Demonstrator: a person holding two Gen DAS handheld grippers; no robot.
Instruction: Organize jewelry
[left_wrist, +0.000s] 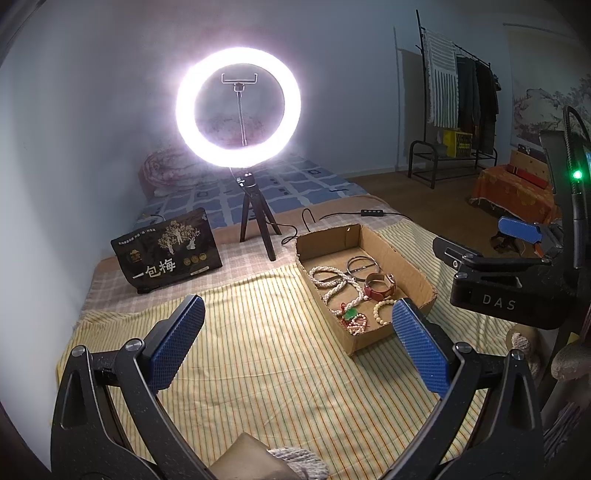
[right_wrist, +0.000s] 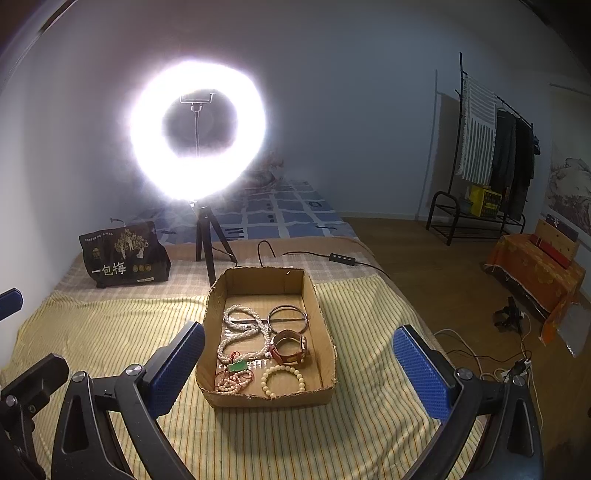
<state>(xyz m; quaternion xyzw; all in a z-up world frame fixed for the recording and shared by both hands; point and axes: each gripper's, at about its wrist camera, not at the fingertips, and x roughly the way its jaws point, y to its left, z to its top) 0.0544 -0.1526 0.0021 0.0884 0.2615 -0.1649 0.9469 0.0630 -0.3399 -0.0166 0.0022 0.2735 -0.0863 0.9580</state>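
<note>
Two grippers, left gripper (left_wrist: 297, 339) and right gripper (right_wrist: 299, 365), are held wide apart, empty, apparently above the cardboard box (right_wrist: 317, 295).

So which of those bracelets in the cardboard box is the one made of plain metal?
The thin dark metal bangle, at the far right of the cardboard box. It is a bare hoop; the cream bead bracelet and pink bead bracelet are beaded.

A lit ring light (left_wrist: 238, 105) blooms with glare at upper centre; the room beyond is dim, fisheye edges curve dark.
</note>
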